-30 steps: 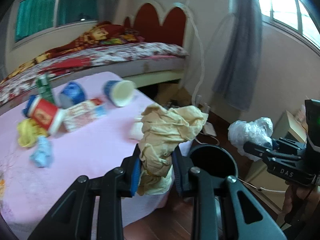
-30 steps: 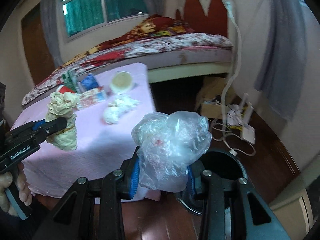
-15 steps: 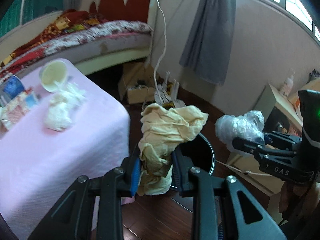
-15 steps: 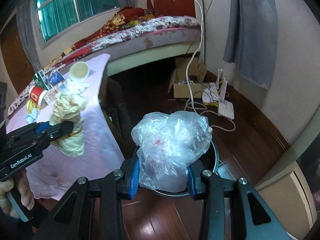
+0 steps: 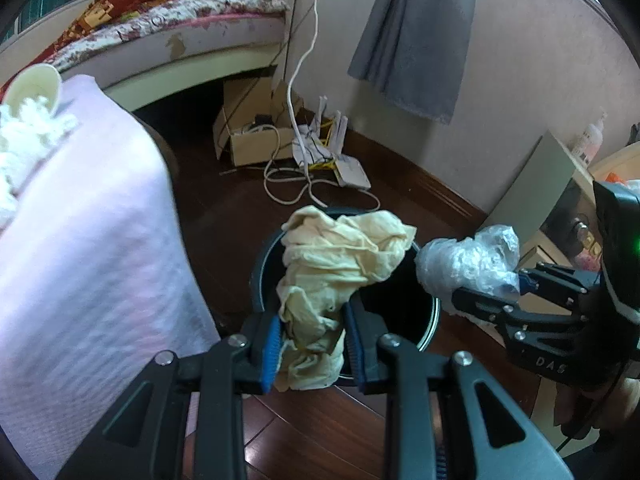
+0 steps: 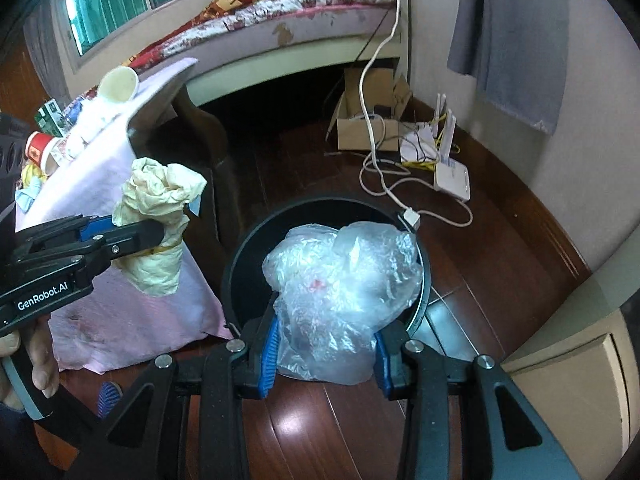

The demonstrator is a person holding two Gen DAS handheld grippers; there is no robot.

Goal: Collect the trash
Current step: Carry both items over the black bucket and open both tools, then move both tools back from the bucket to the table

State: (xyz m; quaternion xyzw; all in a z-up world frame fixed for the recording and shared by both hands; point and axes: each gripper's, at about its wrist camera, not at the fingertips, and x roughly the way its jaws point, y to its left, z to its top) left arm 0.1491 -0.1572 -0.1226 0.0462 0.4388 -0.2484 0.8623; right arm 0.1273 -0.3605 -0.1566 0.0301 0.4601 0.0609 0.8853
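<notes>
My left gripper [image 5: 314, 350] is shut on a crumpled cream paper wad [image 5: 340, 264], which hangs over the near rim of a black round trash bin [image 5: 260, 276] on the floor. My right gripper [image 6: 326, 356] is shut on a crumpled clear plastic bag [image 6: 344, 280], held above the same bin [image 6: 240, 264]. In the right wrist view the left gripper [image 6: 120, 236] with its paper wad [image 6: 158, 216] sits left of the bin. In the left wrist view the right gripper [image 5: 486, 292] holds the plastic bag [image 5: 468, 260] beside the bin's right rim.
A table under a pink cloth [image 5: 88, 232] stands left of the bin, with a paper cup [image 6: 118, 84], a red cup [image 6: 40, 150] and other litter on it. A cardboard box [image 6: 368, 124], white cables and a router [image 6: 452, 178] lie on the wooden floor behind. A bed lies at the back.
Both grippers have swung away from the table and sunk toward the bin, each still gripping its trash. The bin now lies right beneath them and looks larger.
</notes>
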